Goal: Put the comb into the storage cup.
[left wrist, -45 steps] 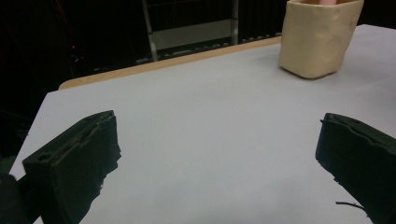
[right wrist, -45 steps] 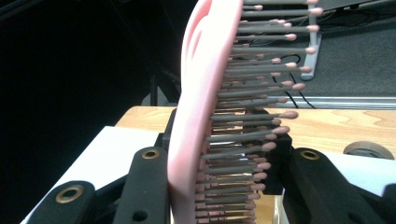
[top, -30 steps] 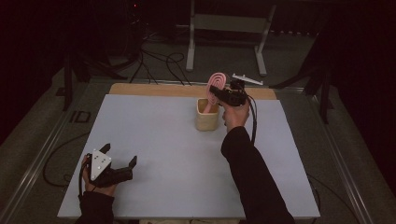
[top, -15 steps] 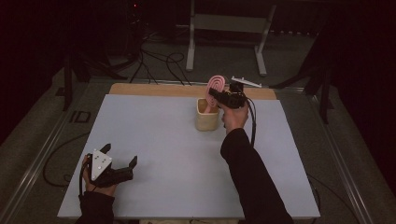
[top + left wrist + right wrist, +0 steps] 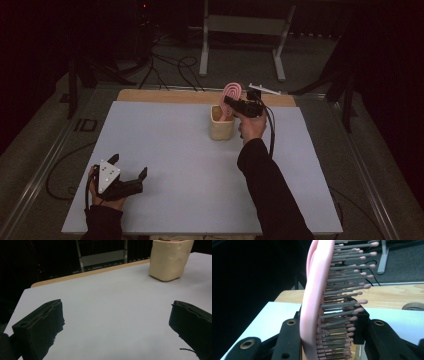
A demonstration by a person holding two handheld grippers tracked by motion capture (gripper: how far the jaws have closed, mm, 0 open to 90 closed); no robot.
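My right tongs clench one pink hairbrush, pads pressed on its back and bristle tips, holding it upright over the one cream cup at the far side of the tabletop. My left tongs rest released, jaws wide apart, at the near left corner, grasping nothing.
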